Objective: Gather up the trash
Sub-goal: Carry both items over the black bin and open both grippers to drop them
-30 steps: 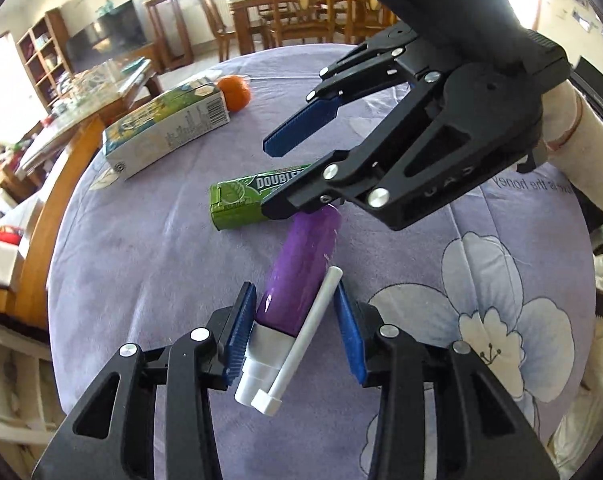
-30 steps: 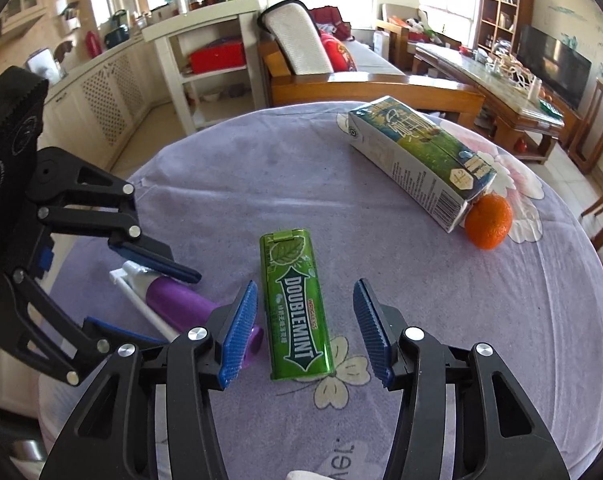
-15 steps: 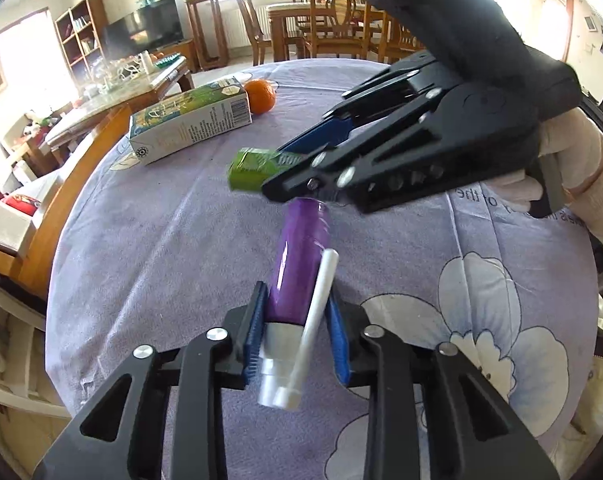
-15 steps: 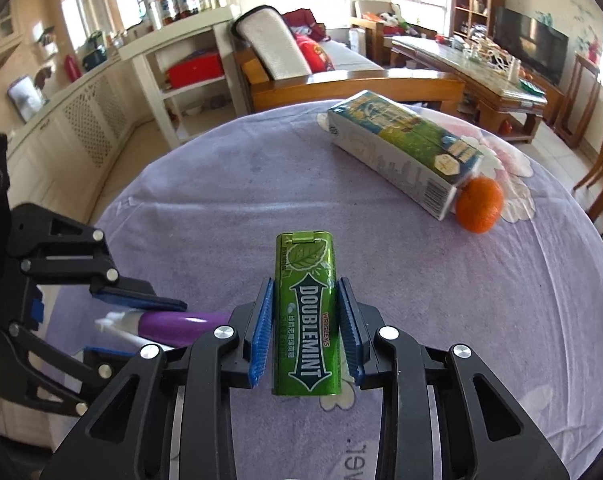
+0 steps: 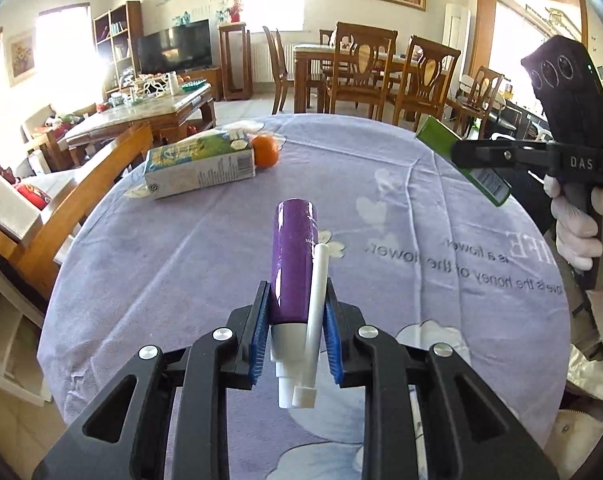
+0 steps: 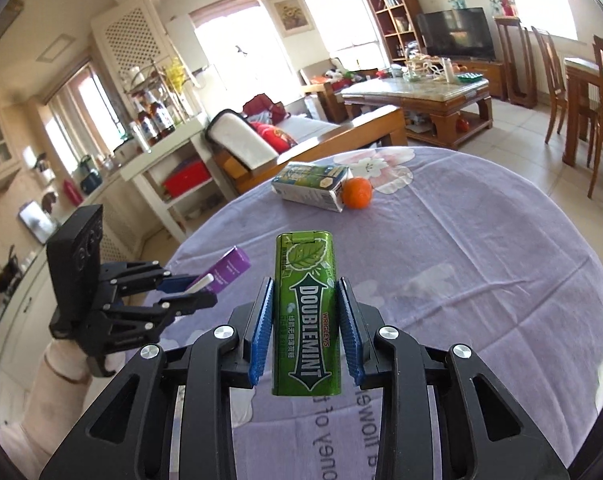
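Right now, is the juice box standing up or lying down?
Lying down. The juice box rests flat on its long side on the table, beside the orange.

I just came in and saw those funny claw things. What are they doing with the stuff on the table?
A person is tidying up trash with a claw in each hand. The left gripper is shut on the purple tube, held above the purple tablecloth. The right gripper is shut on the green gum pack, also lifted up. A drink carton lies on its side on the table with an orange right beside it. No trash bin shows in either view.
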`<control>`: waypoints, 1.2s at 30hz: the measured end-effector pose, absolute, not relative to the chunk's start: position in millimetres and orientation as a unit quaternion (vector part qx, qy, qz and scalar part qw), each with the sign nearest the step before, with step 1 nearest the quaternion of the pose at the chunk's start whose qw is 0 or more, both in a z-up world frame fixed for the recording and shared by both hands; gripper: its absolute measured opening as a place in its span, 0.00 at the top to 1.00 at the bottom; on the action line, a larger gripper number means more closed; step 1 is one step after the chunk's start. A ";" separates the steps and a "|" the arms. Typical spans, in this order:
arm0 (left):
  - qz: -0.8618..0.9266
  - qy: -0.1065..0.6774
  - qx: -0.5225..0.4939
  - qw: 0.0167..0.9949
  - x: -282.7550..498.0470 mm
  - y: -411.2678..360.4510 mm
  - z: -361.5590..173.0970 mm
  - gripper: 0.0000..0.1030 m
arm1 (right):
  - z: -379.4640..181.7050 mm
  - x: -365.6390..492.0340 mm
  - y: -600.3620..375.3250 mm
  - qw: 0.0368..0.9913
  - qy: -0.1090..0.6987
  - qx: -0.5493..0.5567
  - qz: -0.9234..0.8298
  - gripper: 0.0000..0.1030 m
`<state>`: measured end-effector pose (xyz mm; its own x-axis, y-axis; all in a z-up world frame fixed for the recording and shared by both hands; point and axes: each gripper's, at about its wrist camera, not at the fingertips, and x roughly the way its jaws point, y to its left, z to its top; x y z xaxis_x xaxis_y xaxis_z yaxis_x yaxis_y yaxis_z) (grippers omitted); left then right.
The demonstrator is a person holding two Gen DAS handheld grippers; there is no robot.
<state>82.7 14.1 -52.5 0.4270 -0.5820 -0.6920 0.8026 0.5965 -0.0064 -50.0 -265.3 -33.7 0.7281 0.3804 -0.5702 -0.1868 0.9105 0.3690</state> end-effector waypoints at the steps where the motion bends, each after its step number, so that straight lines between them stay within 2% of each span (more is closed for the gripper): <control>1: -0.422 0.328 0.159 0.830 78.6 9.3 -48.5 0.76 | -32.2 -58.2 -267.1 0.920 0.329 0.149 0.154 0.70; 14: -0.487 0.255 0.082 0.831 24.9 -86.0 -6.8 0.76 | -14.2 -167.0 -347.6 0.940 0.256 0.204 0.094 0.70; 25: -0.576 0.242 0.087 0.775 -33.5 -224.1 -0.2 0.76 | -12.9 -256.3 -468.0 0.947 0.190 0.253 -0.054 0.69; 36: -0.641 0.239 0.118 0.719 -89.1 -345.4 -10.6 0.76 | -48.7 -346.2 -590.8 0.909 0.165 0.306 -0.231 0.69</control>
<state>-89.1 -345.4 -10.6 0.0626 -0.8660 -0.4961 0.9793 0.1492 -0.1368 -346.2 -590.8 -48.7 0.8387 -0.3183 -0.4419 0.5207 0.7063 0.4797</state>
